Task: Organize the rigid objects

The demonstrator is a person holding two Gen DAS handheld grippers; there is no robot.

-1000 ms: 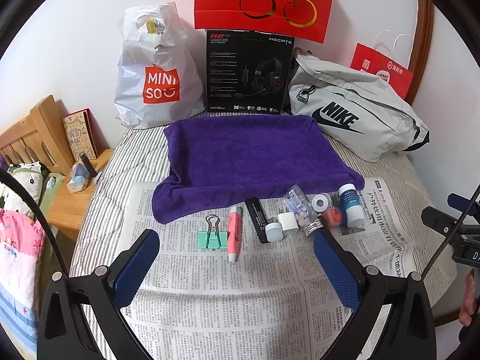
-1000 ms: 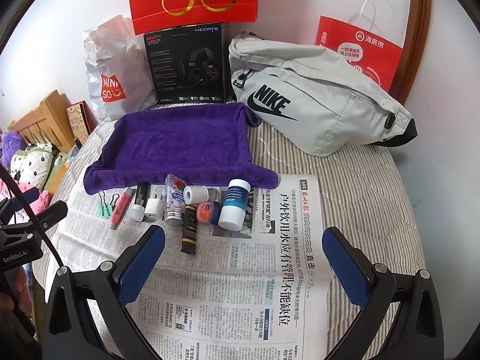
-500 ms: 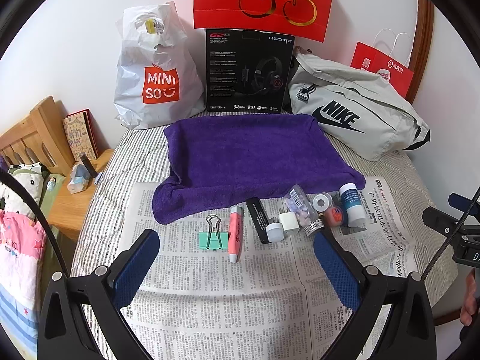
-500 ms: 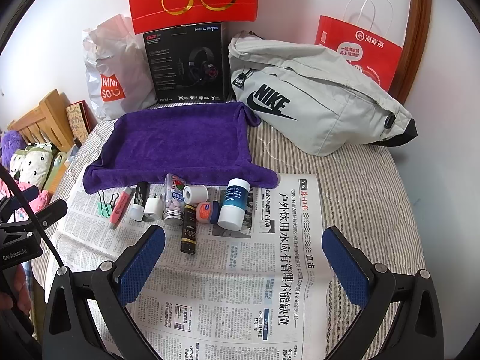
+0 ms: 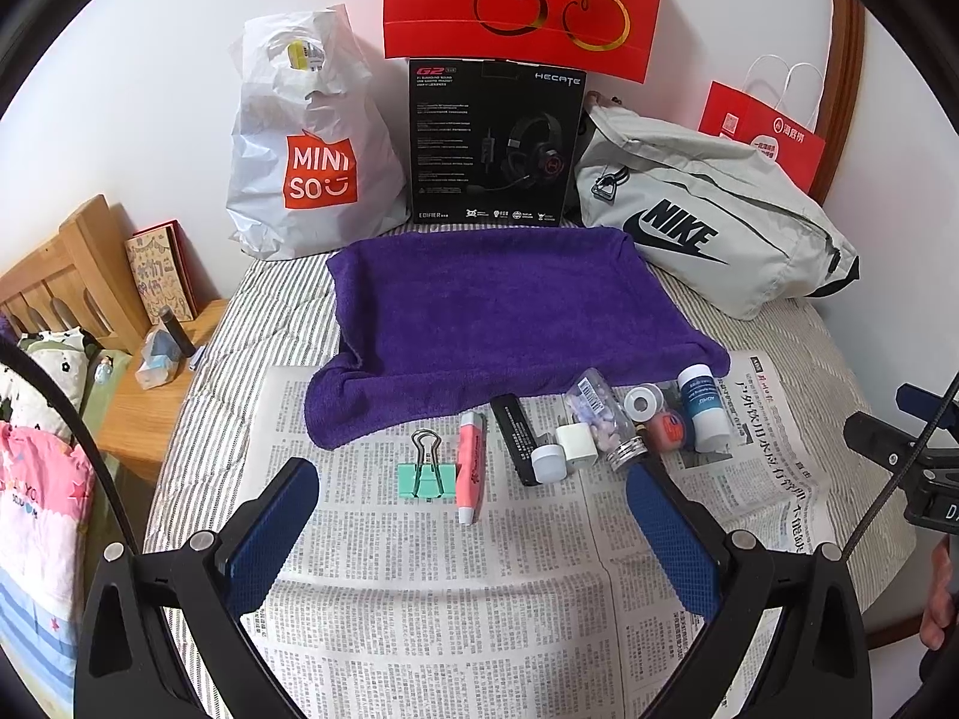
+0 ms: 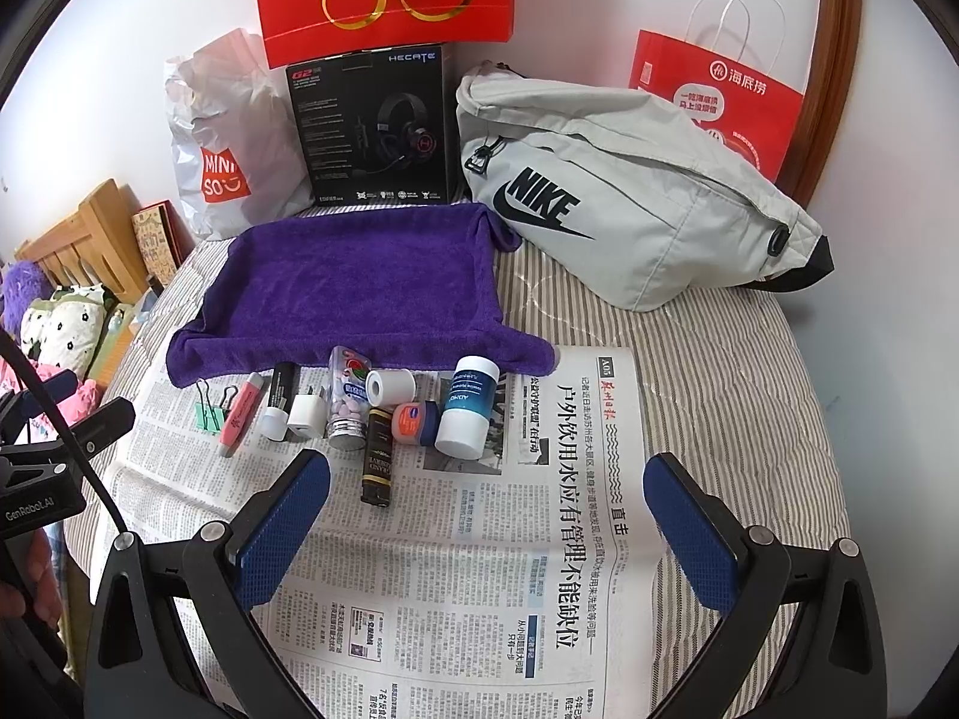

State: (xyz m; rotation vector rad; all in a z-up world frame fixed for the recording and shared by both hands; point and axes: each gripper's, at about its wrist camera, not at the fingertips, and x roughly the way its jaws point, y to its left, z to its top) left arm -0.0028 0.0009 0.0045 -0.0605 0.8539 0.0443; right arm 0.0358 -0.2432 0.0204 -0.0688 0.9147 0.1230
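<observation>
Two grippers spread wide and empty, left gripper (image 5: 470, 530), right gripper (image 6: 485, 524), small items row (image 6: 371, 407) just beyond both, on newspaper (image 6: 479, 569)

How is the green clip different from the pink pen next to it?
The green binder clip is short and squarish with silver wire handles; the pink pen is long and thin, with no handles. The clip is mint green, while the pen is coral pink with a white tip at its near end. Both lie flat, side by side, on the newspaper, just in front of the purple towel.

Bare newspaper (image 6: 479, 569) in front, small items (image 6: 371, 407) crowding its far edge, purple towel (image 6: 359, 281) clear
</observation>
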